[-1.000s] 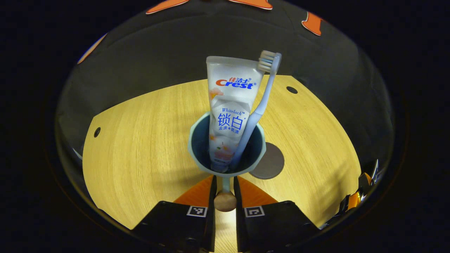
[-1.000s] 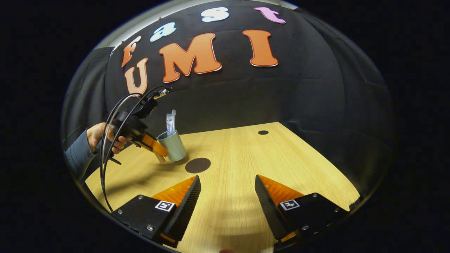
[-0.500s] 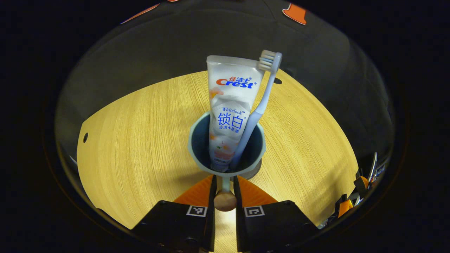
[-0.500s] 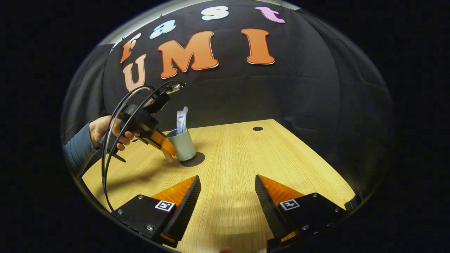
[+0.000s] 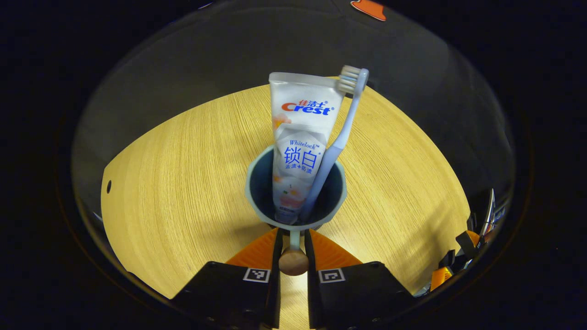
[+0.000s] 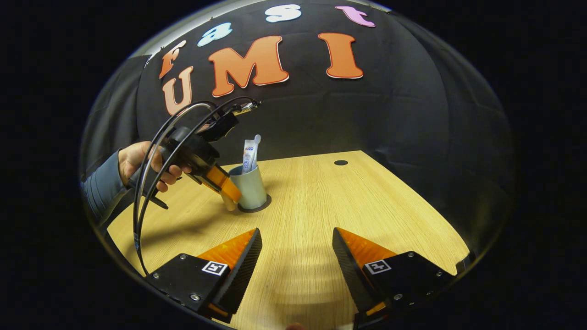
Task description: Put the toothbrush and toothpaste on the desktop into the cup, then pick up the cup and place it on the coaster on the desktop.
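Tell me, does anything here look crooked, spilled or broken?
Nothing stands out. The grey-blue cup stands upright on the dark round coaster, holding the white toothpaste tube and pale blue toothbrush. The left gripper clamps its handle.

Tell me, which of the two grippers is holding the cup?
The left gripper, held by the hand in the grey sleeve: its fingers clamp the wooden-knobbed handle of the pale blue cup. The right gripper is open with nothing between its fingers.
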### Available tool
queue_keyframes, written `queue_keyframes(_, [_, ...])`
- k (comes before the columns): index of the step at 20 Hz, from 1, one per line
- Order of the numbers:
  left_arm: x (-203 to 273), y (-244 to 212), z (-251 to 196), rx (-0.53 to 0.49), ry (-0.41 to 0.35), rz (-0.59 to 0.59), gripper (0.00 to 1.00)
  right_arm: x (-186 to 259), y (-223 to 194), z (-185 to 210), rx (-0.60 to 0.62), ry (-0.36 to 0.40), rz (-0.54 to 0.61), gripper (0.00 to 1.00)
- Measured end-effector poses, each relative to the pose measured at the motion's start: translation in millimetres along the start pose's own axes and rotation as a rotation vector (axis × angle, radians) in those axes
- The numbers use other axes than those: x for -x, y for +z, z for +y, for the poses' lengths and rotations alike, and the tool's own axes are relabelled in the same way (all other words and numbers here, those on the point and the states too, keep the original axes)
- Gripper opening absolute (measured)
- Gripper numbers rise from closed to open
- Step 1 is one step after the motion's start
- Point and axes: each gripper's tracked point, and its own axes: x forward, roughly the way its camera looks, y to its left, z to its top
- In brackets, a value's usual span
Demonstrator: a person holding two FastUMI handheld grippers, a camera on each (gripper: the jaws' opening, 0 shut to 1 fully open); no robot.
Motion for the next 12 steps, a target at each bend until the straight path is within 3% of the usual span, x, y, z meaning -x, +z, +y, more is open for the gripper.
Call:
queue_keyframes(4, [4, -2, -6, 0.002, -0.035, -0.005, 0.26, 0, 1, 0, -0.009, 0.004, -0.004, 0.93])
queue_keyframes(6, [13, -5, -9, 0.005, -0.064, -0.014, 0.33, 1, 4, 0, -0.009, 0.003, -0.019, 0.93])
queue_keyframes(8, [21, -6, -5, 0.005, -0.057, -0.033, 0.55, 1, 12, 1, -0.012, -0.001, -0.035, 0.93])
queue_keyframes(9, [26, -8, 0, 0.006, -0.047, -0.041, 0.75, 0, 16, 3, -0.014, -0.002, -0.047, 0.93])
queue_keyframes(11, [41, -12, 7, 0.021, -0.05, -0.058, 1.0, -1, 27, 7, -0.01, -0.002, -0.068, 0.93])
queue_keyframes(12, [51, -11, 13, 0.027, -0.045, -0.079, 1.0, -3, 34, 9, -0.004, -0.004, -0.079, 0.93])
